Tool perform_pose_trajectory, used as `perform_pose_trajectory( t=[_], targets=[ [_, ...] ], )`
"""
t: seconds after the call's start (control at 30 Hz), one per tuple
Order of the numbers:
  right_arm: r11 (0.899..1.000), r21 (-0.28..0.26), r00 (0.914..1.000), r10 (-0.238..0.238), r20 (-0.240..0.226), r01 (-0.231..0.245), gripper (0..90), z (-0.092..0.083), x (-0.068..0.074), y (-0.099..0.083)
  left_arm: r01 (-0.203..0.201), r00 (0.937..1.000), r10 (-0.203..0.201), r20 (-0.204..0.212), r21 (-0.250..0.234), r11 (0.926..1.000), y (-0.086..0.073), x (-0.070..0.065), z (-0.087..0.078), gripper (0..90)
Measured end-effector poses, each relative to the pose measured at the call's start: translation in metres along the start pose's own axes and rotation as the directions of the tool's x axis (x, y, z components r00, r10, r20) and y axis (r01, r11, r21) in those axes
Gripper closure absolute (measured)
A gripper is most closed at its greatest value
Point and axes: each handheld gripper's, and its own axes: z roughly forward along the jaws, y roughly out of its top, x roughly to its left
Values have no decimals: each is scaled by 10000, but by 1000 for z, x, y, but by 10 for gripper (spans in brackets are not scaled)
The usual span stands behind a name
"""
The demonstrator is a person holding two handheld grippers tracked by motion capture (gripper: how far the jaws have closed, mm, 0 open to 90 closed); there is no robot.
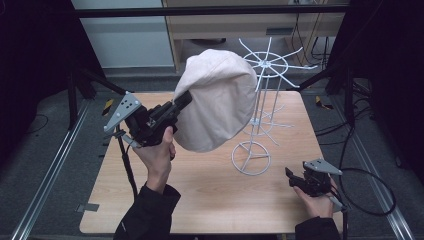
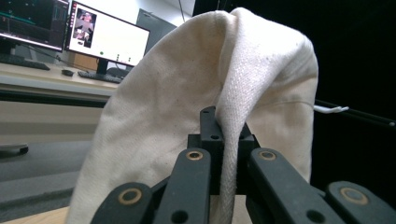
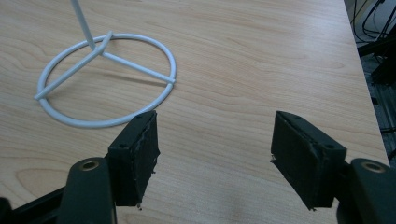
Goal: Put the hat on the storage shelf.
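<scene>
A cream cloth hat [image 1: 217, 97] hangs in the air above the table, held by its edge. My left gripper [image 1: 184, 100] is shut on that edge; in the left gripper view the hat's brim [image 2: 229, 140] runs pinched between the two black jaws. A white wire rack [image 1: 262, 90] with spoke arms at the top stands on a ring base [image 1: 251, 158], just right of the hat and partly behind it. My right gripper [image 1: 291, 176] rests low near the table's front right, open, with bare wood between its pads [image 3: 137, 154]. The ring base [image 3: 107, 77] lies ahead of it.
The wooden table [image 1: 210, 200] has free surface in front and to the left. Metal rails run along both sides on the floor. A desk with monitors [image 2: 105, 39] stands beyond the table in the left gripper view. Cables trail at the right.
</scene>
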Motion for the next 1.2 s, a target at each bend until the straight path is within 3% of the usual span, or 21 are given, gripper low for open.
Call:
perform_pose_trajectory(
  t=[0.27,0.67,0.87,1.2],
  targets=[
    [10000,-13,10000,-13,8,13,321,0,0,0,-27,10000,31,-79,459,9989,-13,9,0,883],
    [10000,31,10000,-34,4,34,321,0,0,0,-248,9995,269,-137,1320,9909,-29,19,0,879],
    [10000,56,10000,-22,-30,22,321,0,1,0,-275,9995,294,-82,1752,9841,-38,24,2,872],
    [10000,72,10000,-23,-27,23,320,0,1,0,-704,9973,738,-46,2431,9674,-54,24,10,862]
  ],
)
